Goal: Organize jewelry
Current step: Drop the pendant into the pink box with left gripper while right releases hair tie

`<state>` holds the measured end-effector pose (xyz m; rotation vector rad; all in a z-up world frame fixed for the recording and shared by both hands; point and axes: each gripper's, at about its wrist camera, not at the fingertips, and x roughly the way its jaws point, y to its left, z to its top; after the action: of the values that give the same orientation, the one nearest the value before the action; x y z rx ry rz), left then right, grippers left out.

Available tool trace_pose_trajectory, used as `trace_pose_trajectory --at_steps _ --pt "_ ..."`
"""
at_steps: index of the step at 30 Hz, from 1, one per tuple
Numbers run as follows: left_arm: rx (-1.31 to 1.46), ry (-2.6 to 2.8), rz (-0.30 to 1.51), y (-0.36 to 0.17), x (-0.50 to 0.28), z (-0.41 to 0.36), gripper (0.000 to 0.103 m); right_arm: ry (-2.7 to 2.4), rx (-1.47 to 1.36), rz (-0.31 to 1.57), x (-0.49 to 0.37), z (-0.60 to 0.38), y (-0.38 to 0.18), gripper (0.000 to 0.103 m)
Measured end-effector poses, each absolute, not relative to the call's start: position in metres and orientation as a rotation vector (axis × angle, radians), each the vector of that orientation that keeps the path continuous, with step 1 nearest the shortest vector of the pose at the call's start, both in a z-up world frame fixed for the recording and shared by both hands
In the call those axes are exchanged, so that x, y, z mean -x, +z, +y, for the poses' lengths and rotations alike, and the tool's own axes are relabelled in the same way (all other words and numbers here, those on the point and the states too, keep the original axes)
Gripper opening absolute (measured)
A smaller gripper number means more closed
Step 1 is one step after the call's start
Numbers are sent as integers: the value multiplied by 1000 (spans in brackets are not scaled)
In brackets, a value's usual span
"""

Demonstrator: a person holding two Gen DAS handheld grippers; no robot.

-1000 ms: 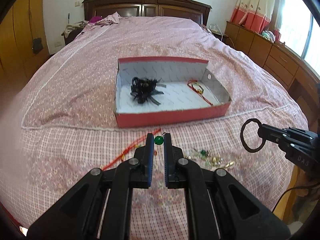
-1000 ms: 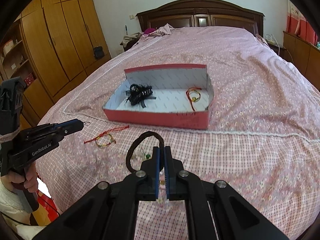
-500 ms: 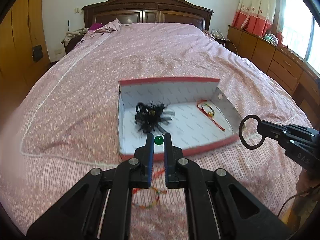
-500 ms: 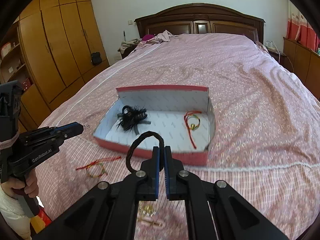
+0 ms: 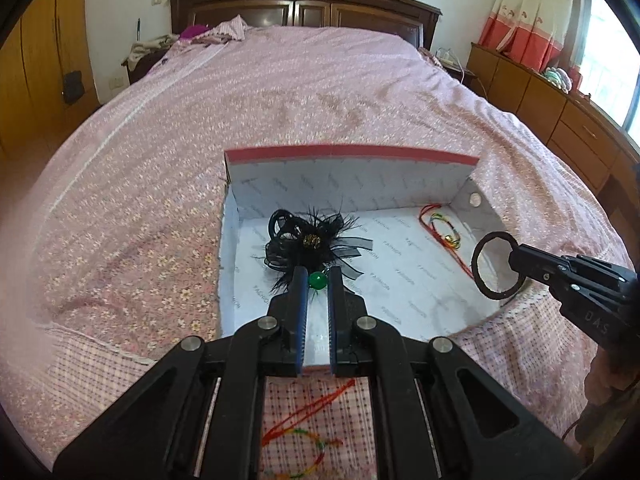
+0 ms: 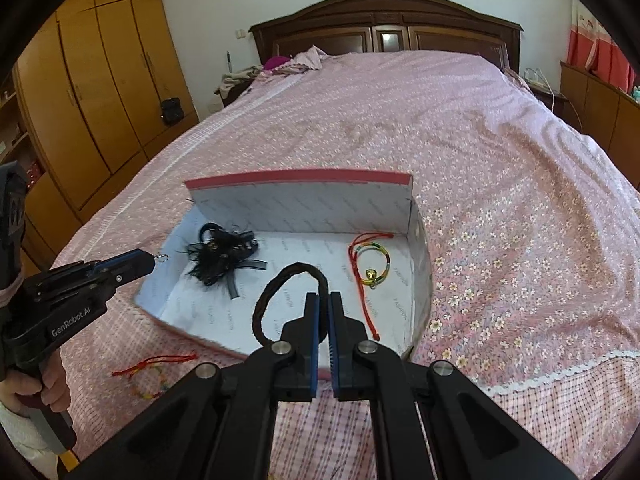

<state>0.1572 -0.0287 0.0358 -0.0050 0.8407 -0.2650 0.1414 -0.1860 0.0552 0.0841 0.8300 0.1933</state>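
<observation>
A red box (image 5: 352, 153) (image 6: 300, 178) with a white inside lies open on the bed. In it are a black feather hair piece (image 5: 312, 244) (image 6: 222, 254) and a red cord bracelet (image 5: 444, 232) (image 6: 370, 264). My left gripper (image 5: 318, 280) (image 6: 154, 258) is shut on a green bead earring (image 5: 318, 280) and holds it over the box's left part. My right gripper (image 6: 324, 300) (image 5: 514, 258) is shut on a black braided ring (image 6: 280, 296) (image 5: 496, 266) over the box's front right.
A second red cord bracelet (image 5: 304, 436) (image 6: 154, 366) lies on the pink bedspread in front of the box. Wooden wardrobes (image 6: 92, 92) stand to the left, low cabinets (image 5: 560, 108) to the right, the headboard (image 6: 384, 28) at the far end.
Both grippers have moved forward from the bed's near edge to above the box, each keeping its hold. The loose pieces near the edge have dropped out of view.
</observation>
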Motion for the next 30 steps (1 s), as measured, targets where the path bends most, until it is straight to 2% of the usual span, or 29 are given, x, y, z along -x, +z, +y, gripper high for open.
trace_pose_trajectory --at_steps 10,21,23,25,30 --pt "16 -237 917 -1 -180 -31 1 169 -64 887 -164 -185 24 6" --pt "18 -233 946 -12 -185 -35 2 154 -69 913 -170 -187 12 7" --pt "29 -238 951 -12 -185 -34 6 155 -73 916 -170 -188 12 9" --pt "32 -234 953 -11 -184 -34 14 153 -76 913 -169 -188 12 20" --pt "30 -235 932 -1 -175 -31 18 160 -79 899 -164 -187 18 22"
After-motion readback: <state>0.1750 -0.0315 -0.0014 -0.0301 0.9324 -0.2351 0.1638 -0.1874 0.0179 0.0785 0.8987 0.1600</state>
